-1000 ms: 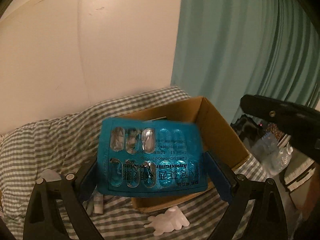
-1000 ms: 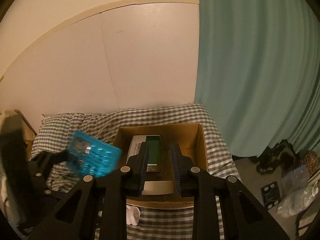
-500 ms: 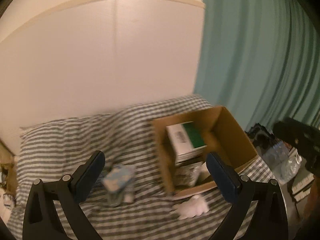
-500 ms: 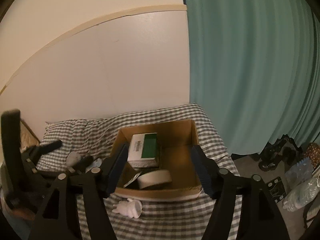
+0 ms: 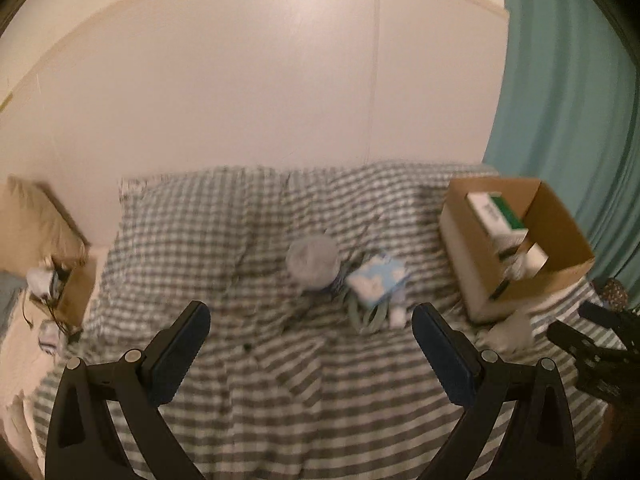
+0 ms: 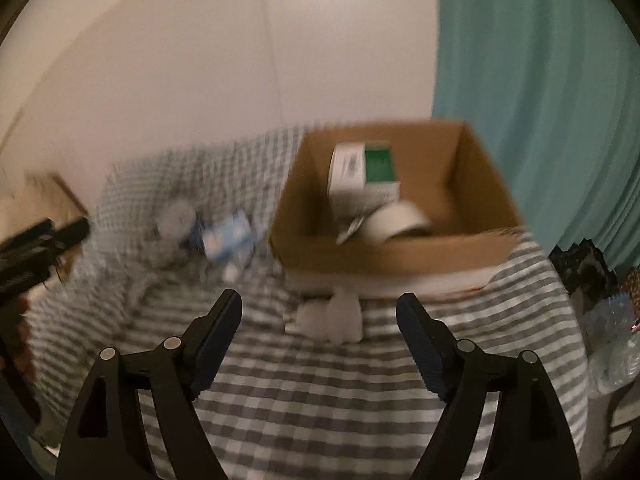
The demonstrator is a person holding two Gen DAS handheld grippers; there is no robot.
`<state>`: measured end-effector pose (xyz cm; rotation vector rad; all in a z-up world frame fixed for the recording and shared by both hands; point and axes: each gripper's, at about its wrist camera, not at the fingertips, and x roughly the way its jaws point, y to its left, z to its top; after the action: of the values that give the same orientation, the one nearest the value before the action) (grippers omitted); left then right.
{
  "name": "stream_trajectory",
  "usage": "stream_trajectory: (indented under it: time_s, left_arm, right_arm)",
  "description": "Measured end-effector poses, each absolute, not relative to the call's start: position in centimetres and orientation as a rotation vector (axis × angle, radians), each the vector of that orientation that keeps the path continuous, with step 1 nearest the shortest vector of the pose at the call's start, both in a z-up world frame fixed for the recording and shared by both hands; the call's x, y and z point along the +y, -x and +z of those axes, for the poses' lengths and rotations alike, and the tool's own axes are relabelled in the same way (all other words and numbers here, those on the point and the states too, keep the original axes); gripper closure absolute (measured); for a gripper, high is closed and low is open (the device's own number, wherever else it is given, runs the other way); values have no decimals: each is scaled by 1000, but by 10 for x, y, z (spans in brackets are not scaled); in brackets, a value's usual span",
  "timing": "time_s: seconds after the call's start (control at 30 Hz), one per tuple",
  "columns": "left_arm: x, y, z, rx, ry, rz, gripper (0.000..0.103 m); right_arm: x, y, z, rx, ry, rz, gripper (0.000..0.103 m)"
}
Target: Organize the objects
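Both the left gripper [image 5: 310,330] and right gripper [image 6: 319,320] are hovering over the bed [image 6: 320,380] with jaws wide and empty, apparently between picks. The cardboard box [image 6: 400,246] is sitting at the bed's far right corner, while loose items [image 5: 352,276] are lying mid-bed beside it; the next move is likely calling for closing on one of them.

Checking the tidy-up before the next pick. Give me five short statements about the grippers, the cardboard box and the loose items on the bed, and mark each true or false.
1. The left gripper is open and holds nothing. True.
2. The right gripper is shut on a white item. False: it is open, and the white item lies on the checked bedding beyond its fingers.
3. The cardboard box is empty. False: a green and white carton and a tape roll sit inside.
4. A light blue packet lies on the bedding outside the box. True.
5. The curtain is red. False: it is teal.
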<state>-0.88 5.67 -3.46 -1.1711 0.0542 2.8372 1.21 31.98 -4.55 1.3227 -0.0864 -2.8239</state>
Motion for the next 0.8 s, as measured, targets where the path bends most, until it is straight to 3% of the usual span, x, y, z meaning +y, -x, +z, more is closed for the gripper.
stream_trajectory:
  time_s: [0.1,0.53,0.67,0.8]
  left_arm:
    - [51,13,-59,50,1235,2813,0]
    - [41,47,-105,-11,1356,2757,0]
    - [39,55,-107,-43,1364,2760,0]
    - [41,65,-114,-67,1385,2745,0]
  right_arm:
    - [314,7,-72,-1,-1422,-2817,24]
    - [313,51,-131,-15,-1705,-2664,24]
    - [313,54,-139,3,-1742,-2645,34]
    - [313,46,-133,17,-1709,-2665,35]
